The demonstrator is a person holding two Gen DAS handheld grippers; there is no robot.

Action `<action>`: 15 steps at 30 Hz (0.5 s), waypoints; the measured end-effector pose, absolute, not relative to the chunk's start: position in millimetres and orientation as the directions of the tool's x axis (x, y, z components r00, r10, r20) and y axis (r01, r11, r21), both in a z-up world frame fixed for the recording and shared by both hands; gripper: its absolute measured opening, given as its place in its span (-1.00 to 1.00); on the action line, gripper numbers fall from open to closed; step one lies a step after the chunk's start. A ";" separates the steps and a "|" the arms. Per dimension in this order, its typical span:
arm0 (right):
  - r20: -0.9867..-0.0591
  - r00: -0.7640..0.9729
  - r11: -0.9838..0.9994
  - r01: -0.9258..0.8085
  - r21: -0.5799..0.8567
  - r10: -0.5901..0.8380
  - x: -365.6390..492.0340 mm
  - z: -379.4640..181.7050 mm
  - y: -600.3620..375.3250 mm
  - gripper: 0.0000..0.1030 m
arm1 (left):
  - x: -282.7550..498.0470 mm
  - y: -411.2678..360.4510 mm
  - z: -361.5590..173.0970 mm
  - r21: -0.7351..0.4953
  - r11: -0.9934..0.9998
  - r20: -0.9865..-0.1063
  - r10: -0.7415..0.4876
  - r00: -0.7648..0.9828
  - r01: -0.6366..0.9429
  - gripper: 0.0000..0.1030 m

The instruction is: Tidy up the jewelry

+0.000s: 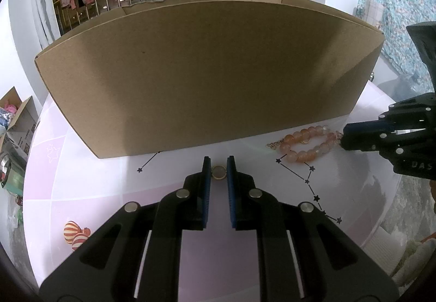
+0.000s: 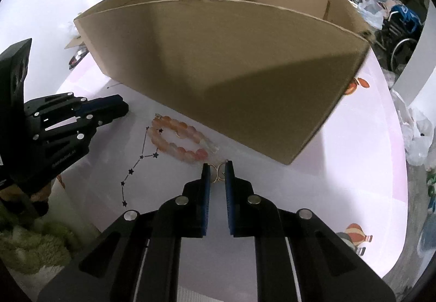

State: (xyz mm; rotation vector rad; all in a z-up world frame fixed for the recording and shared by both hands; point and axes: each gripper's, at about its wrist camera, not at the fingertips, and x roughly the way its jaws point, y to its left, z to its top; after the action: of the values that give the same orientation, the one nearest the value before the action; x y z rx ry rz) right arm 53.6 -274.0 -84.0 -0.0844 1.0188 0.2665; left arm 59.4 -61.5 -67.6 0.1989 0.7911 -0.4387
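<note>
A small gold ring sits between the blue pads of my left gripper, which is shut on it just above the table, close to the front wall of the big cardboard box. To its right lies an orange-pink bead bracelet on the tablecloth. My right gripper is shut on the bracelet's gold clasp links, with the beads trailing left on the table. The other view shows the right gripper at the bracelet's end, and the left gripper appears left of the beads.
The open cardboard box fills the back of the round table, whose pink-white cloth has a star-line print. Off the table are plastic bags at right, a wheelchair, smaller boxes at left and a green rug.
</note>
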 end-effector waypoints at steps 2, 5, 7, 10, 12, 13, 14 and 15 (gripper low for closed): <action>-0.850 0.495 0.966 -0.251 0.059 0.180 51.6 -84.7 -275.4 -0.79 | 59.2 -61.2 -67.7 0.011 0.892 -0.723 -0.305 0.620 0.452 -0.80; -0.850 0.491 0.967 -0.244 0.075 0.190 49.3 -83.5 -279.2 -0.94 | 59.2 -61.2 -67.6 0.012 0.892 -0.723 -0.305 0.620 0.452 -0.80; -0.850 0.492 0.968 -0.241 0.073 0.187 49.3 -84.0 -279.3 -0.94 | 61.2 -60.0 -67.1 0.012 0.891 -0.722 -0.306 0.620 0.454 -0.80; -0.848 0.496 0.969 -0.237 0.077 0.189 48.5 -81.6 -280.5 -0.94 | 60.6 -59.8 -67.1 0.016 0.890 -0.722 -0.305 0.621 0.456 -0.80; -0.847 0.496 0.969 -0.236 0.080 0.191 49.1 -80.0 -280.0 -0.94 | 61.1 -59.6 -66.4 0.014 0.891 -0.723 -0.305 0.620 0.454 -0.80; -0.849 0.493 0.969 -0.232 0.083 0.191 49.7 -79.6 -279.7 -0.94 | 61.3 -60.0 -66.0 0.014 0.891 -0.723 -0.304 0.620 0.453 -0.80; -0.849 0.493 0.970 -0.225 0.088 0.191 50.3 -79.2 -279.7 -0.94 | 61.5 -59.9 -65.7 0.015 0.891 -0.723 -0.303 0.620 0.453 -0.80; -0.850 0.491 0.971 -0.220 0.094 0.193 50.6 -78.9 -280.1 -0.91 | 61.5 -59.8 -65.7 0.015 0.891 -0.723 -0.304 0.620 0.453 -0.80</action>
State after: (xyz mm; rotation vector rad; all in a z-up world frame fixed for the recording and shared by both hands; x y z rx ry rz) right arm 50.6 -280.1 -78.9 -0.0283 1.0278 0.2505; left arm 61.5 -59.8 -65.7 0.2036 0.7897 -0.4386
